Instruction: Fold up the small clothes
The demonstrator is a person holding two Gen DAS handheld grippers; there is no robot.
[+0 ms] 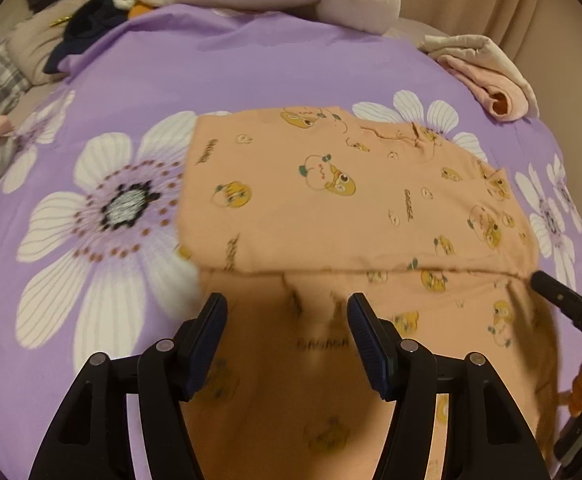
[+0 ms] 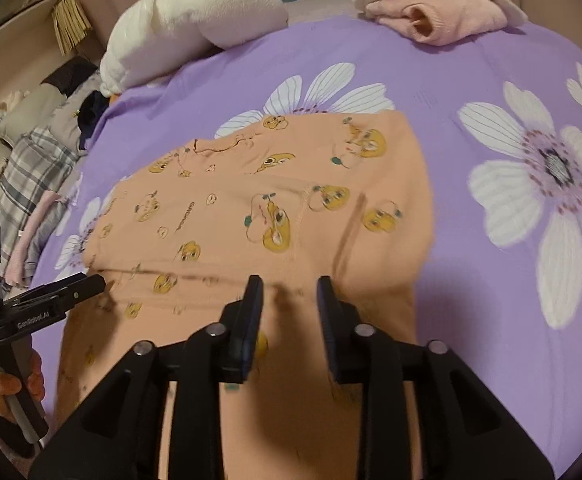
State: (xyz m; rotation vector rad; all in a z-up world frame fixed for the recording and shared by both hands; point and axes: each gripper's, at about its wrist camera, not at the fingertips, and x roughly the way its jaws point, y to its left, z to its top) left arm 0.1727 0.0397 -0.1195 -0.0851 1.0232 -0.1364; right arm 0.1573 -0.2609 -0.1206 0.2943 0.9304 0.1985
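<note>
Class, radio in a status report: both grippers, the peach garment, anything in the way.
Left gripper open, empty. Right gripper open, over the fold. Peach garment partly folded on purple sheet. Pink clothes at far edge, clear of work.

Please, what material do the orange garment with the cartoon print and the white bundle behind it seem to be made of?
The orange garment looks like thin matte cotton knit: it lies flat, with a stitched seam. The white bundle looks like fluffy fleece or plush, from its fuzzy surface.
</note>
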